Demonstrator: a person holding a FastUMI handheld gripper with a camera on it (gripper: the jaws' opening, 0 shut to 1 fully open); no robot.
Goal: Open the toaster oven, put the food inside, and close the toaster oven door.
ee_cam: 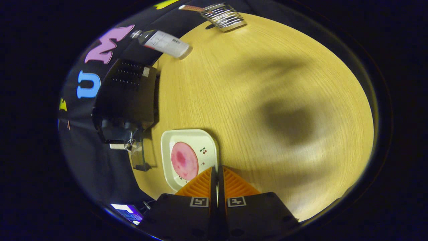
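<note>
Toaster oven sits on the left with its glass door hanging open. Right beside it there's a white plate with a pink round slice of food. The gripper hovers over the plate's edge, fingers pressed together, holding nothing.

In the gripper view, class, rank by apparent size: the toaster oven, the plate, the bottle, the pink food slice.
1. toaster oven
2. plate
3. bottle
4. pink food slice
Bottle versus slice is unsure: the slice lies nearer. The gripper is shut.
</note>
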